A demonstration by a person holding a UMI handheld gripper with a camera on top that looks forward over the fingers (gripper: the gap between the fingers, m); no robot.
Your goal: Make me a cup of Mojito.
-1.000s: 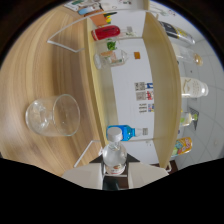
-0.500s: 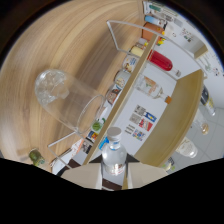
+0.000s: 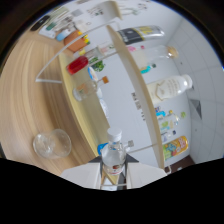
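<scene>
A small clear bottle (image 3: 113, 151) with a white cap stands up between my fingers, and my gripper (image 3: 113, 172) is shut on its lower body. The fingertips are mostly hidden behind the bottle. An empty clear glass cup (image 3: 50, 144) sits on the wooden table (image 3: 20, 100), off to the left of the bottle and a little beyond the fingers. The whole scene appears tilted.
A wooden shelf unit (image 3: 135, 85) runs beyond the bottle. It carries a red-filled bottle (image 3: 77, 65), a small glass (image 3: 82, 92), a large clear labelled bottle (image 3: 167, 87), a dark bottle (image 3: 137, 34) and several small colourful items.
The view has swung and rolled: the shelf now runs up past the bottle and the glass cup lies lower and closer. The bottle stays in my fingers throughout.
</scene>
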